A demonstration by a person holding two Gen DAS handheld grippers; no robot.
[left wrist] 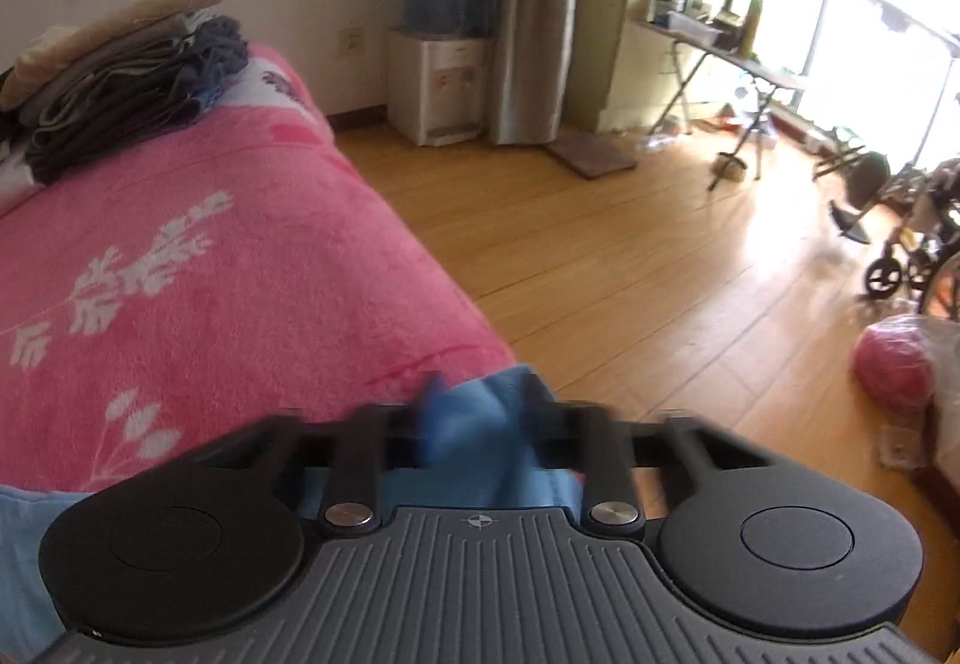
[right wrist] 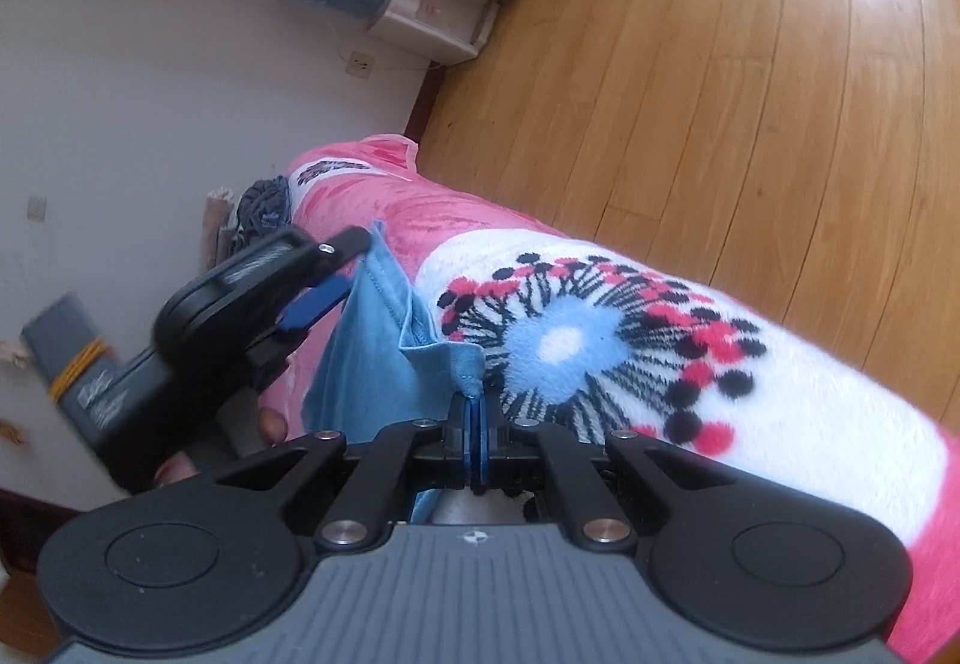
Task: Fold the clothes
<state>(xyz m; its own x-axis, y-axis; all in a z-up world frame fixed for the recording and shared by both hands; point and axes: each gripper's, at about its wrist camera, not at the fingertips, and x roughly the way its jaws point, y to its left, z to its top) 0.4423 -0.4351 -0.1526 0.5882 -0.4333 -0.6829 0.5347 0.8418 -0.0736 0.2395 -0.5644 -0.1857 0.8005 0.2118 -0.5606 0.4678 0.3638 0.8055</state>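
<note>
Both claws are clamped onto the light blue garment: right claw pinching a corner, left claw gripping bunched fabric, over the pink blanket on the bed.

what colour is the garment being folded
Light blue garment, clearest in the right wrist view.

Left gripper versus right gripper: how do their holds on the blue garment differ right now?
The right gripper pinches a seamed corner of the blue garment with its pads plainly together; the left gripper has bunched cloth between blurred fingers, so its contact is less clear. Seen from the right wrist, the left gripper grips an edge farther up the pink blanket. Both are shut on the same garment.
</note>
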